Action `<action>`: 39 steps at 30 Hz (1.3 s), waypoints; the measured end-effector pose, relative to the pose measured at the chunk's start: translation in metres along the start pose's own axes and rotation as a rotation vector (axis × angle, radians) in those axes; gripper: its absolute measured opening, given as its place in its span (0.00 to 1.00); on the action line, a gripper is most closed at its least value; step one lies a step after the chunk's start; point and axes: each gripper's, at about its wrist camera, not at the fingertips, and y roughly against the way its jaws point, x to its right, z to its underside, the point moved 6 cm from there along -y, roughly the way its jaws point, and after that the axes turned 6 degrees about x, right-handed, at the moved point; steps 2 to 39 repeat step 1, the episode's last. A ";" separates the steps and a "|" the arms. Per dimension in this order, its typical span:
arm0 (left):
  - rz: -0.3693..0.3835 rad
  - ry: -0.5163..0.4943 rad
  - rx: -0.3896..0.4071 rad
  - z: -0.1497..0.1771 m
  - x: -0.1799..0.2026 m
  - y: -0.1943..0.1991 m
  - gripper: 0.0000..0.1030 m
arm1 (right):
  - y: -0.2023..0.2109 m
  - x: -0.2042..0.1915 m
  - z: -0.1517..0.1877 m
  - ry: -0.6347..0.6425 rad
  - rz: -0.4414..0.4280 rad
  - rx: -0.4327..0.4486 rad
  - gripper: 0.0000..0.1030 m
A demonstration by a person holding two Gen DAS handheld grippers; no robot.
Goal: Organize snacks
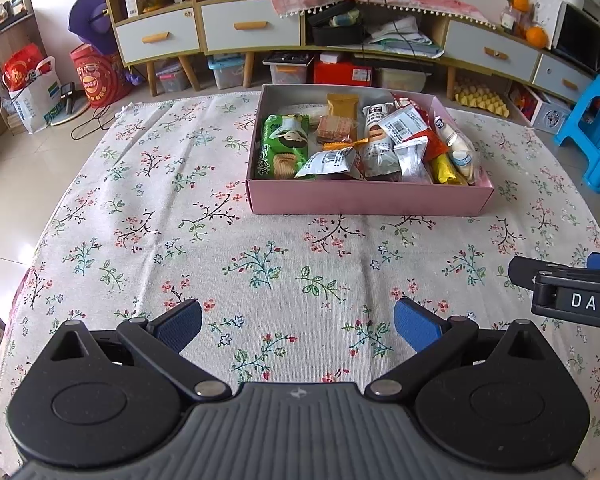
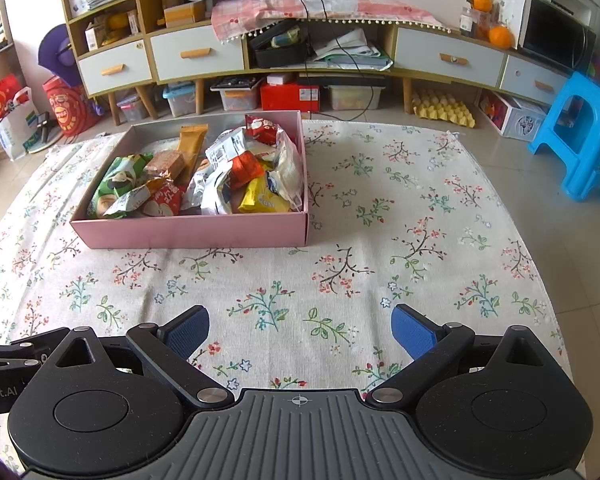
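- The snacks sit together inside the pink box, which stands on the table under a flowered tablecloth.
- Inside the box, a green biscuit pack lies along the left wall, a brown wafer bar toward the far wall, and a yellow packet with a white packet near the right wall.
- The right half of the box is a loose heap of wrappers; the left half looks a little tidier.
- No snack is visible on the tablecloth outside the box, in either view.
- The left gripper hangs over bare cloth on the near side of the box, well apart from it, fingers spread wide and holding nothing.
- The right gripper is likewise on the near side of the box, fingers spread and empty.
- Judgement: gathering appears finished; at most, straightening the heap remains.
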 end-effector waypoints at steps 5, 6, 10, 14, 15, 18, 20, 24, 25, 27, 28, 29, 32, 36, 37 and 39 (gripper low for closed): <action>0.008 0.001 -0.004 0.001 0.000 -0.001 1.00 | -0.001 0.000 0.001 0.002 0.000 -0.003 0.96; 0.008 0.001 -0.004 0.001 0.000 -0.001 1.00 | -0.001 0.000 0.001 0.002 0.000 -0.003 0.96; 0.008 0.001 -0.004 0.001 0.000 -0.001 1.00 | -0.001 0.000 0.001 0.002 0.000 -0.003 0.96; 0.008 0.001 -0.004 0.001 0.000 -0.001 1.00 | -0.001 0.000 0.001 0.002 0.000 -0.003 0.96; 0.008 0.001 -0.004 0.001 0.000 -0.001 1.00 | -0.001 0.000 0.001 0.002 0.000 -0.003 0.96; 0.008 0.001 -0.004 0.001 0.000 -0.001 1.00 | -0.001 0.000 0.001 0.002 0.000 -0.003 0.96; 0.008 0.001 -0.004 0.001 0.000 -0.001 1.00 | -0.001 0.000 0.001 0.002 0.000 -0.003 0.96; 0.008 0.001 -0.004 0.001 0.000 -0.001 1.00 | -0.001 0.000 0.001 0.002 0.000 -0.003 0.96; 0.008 0.001 -0.004 0.001 0.000 -0.001 1.00 | -0.001 0.000 0.001 0.002 0.000 -0.003 0.96; 0.008 0.001 -0.004 0.001 0.000 -0.001 1.00 | -0.001 0.000 0.001 0.002 0.000 -0.003 0.96; 0.008 0.001 -0.004 0.001 0.000 -0.001 1.00 | -0.001 0.000 0.001 0.002 0.000 -0.003 0.96; 0.008 0.001 -0.004 0.001 0.000 -0.001 1.00 | -0.001 0.000 0.001 0.002 0.000 -0.003 0.96; 0.008 0.001 -0.004 0.001 0.000 -0.001 1.00 | -0.001 0.000 0.001 0.002 0.000 -0.003 0.96; 0.008 0.001 -0.004 0.001 0.000 -0.001 1.00 | -0.001 0.000 0.001 0.002 0.000 -0.003 0.96; 0.008 0.001 -0.004 0.001 0.000 -0.001 1.00 | -0.001 0.000 0.001 0.002 0.000 -0.003 0.96; 0.008 0.001 -0.004 0.001 0.000 -0.001 1.00 | -0.001 0.000 0.001 0.002 0.000 -0.003 0.96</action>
